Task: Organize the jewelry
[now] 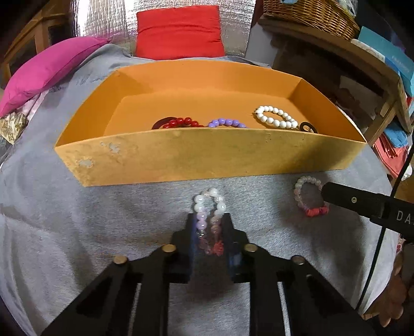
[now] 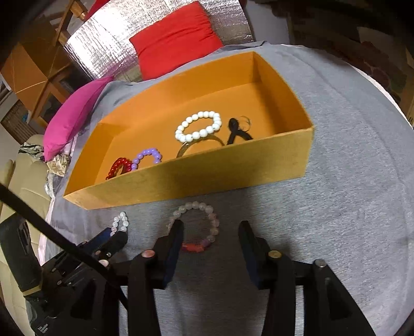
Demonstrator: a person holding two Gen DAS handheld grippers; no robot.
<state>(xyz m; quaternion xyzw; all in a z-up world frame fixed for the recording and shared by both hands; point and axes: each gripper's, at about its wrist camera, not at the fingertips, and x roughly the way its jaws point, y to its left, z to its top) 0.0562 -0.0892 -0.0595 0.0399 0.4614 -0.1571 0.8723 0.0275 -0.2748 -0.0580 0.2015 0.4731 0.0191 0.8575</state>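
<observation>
Black jointed fingers of the left gripper (image 1: pixel 209 227) are pinching a bracelet of glossy white and pale lilac beads (image 1: pixel 211 206), squeezing the loop into a narrow oval whose far end is sticking out past the fingertips over the grey cloth (image 1: pixel 77 219). Its jaws are standing narrow, pressing on the beads from both sides. A second, cloudier bead bracelet with a red knot (image 2: pixel 195 227) is lying flat on the cloth just in front of the box, partly between the fingers of the right gripper (image 2: pixel 211 227); those jaws are standing well apart, and whether the left finger is touching the beads is not clear.

Behind both bracelets an open orange cardboard box (image 1: pixel 207 155) is sitting on the cloth, its near wall scuffed and worn pale in spots. Inside it are lying a round white bead bracelet (image 2: pixel 198 126), a lilac bead bracelet (image 2: pixel 147 156), a shiny red bead bracelet (image 2: pixel 117 168), a black looped band (image 2: pixel 236 131) and a thin metal ring (image 2: pixel 199 146) half hidden by the wall.

The cloth is looking soft and slightly fuzzy, covering a broad surface. Beyond it a red cushion (image 1: pixel 179 32) is leaning against a quilted silver foil sheet (image 2: pixel 103 49), a magenta cushion (image 1: pixel 49 67) is lying at the left, and a woven wicker basket (image 1: pixel 310 15) is resting on a wooden shelf (image 1: pixel 344 54).
</observation>
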